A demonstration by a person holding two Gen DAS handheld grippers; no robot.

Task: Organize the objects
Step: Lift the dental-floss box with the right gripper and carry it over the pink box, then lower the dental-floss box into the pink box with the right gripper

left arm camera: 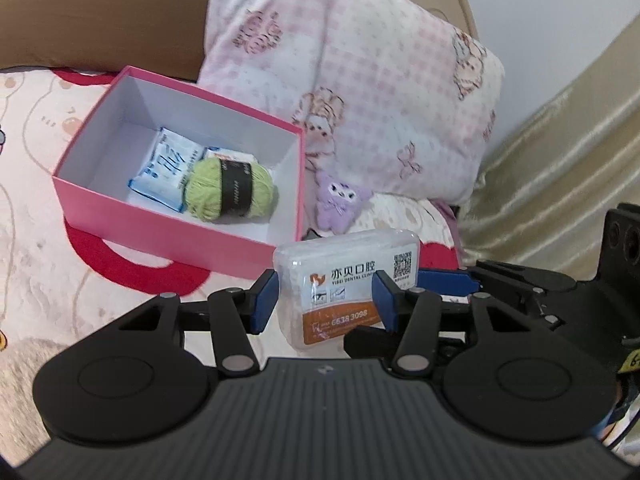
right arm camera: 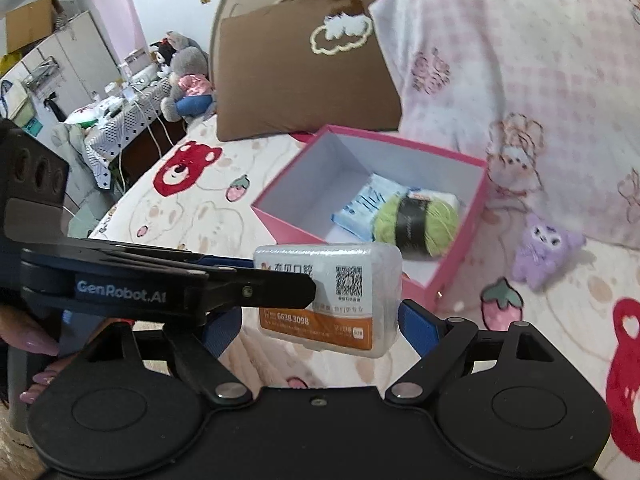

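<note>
Two black handheld tongs with blue pads meet close together, both closed on the same small clear plastic case (left arm camera: 346,280). The left tongs (left arm camera: 324,296) press their blue pads (left arm camera: 265,300) against the case's two short sides. The right tongs (right arm camera: 320,326) reach in from the right, crossing just beside the left ones, one blue pad (right arm camera: 416,330) visible against the case. Fingertips (right arm camera: 36,342) with pale pink nails wrap a black handle at the far left of the right wrist view.
</note>
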